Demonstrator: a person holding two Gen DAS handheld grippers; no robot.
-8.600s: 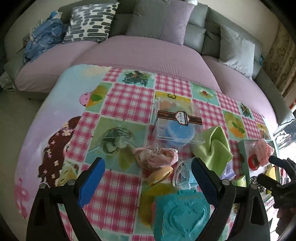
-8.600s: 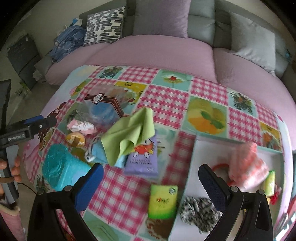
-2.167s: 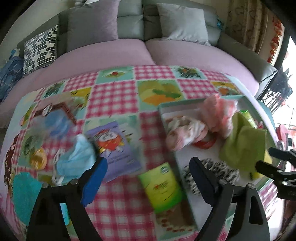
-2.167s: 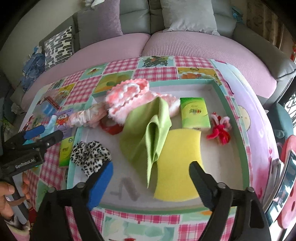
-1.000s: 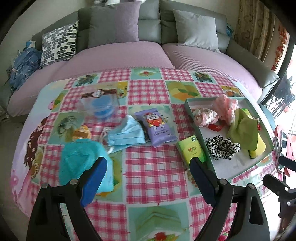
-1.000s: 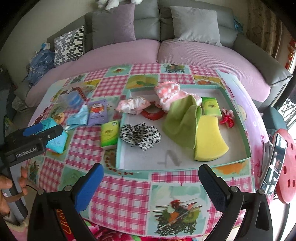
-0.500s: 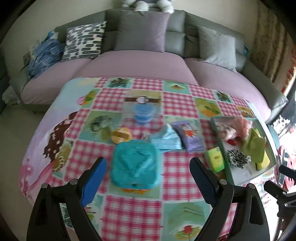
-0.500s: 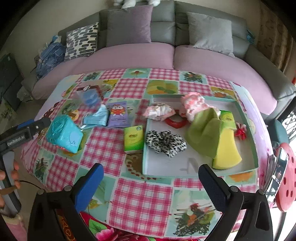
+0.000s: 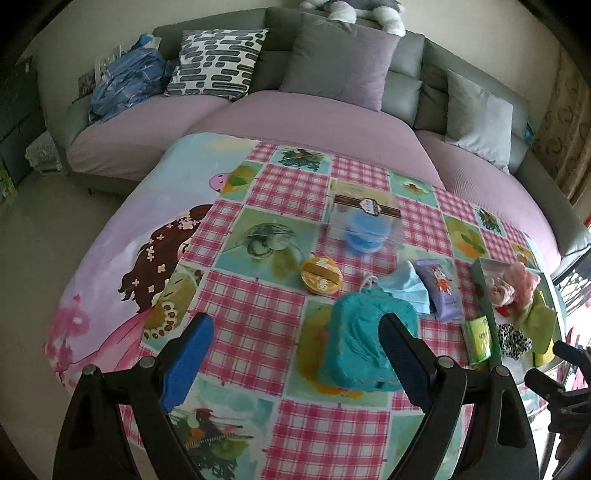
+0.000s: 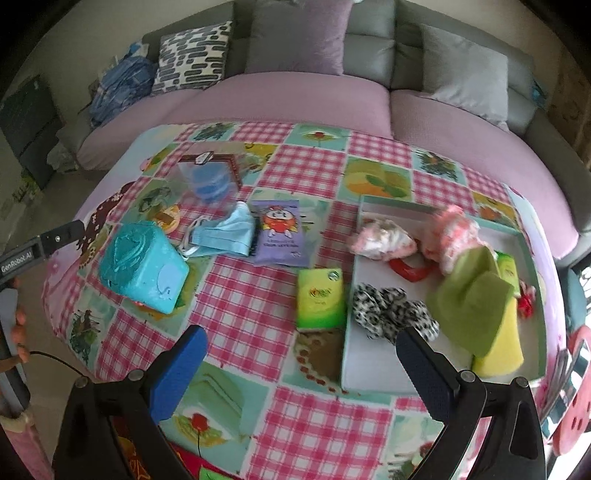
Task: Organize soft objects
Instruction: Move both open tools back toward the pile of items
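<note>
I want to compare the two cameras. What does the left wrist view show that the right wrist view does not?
Only the left wrist view: the plush toy on the sofa back.

Only the right wrist view: the red ring in the tray and a hand at the picture's left edge.

Both: the teal pack, blue face mask and leopard scrunchie.

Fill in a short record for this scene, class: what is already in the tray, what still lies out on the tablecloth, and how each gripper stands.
tray: leopard scrunchie, green cloth, yellow sponge, pink knit
on tablecloth: teal wipes pack, blue face mask, purple pouch, green tissue pack
left gripper: open, empty
right gripper: open, empty
</note>
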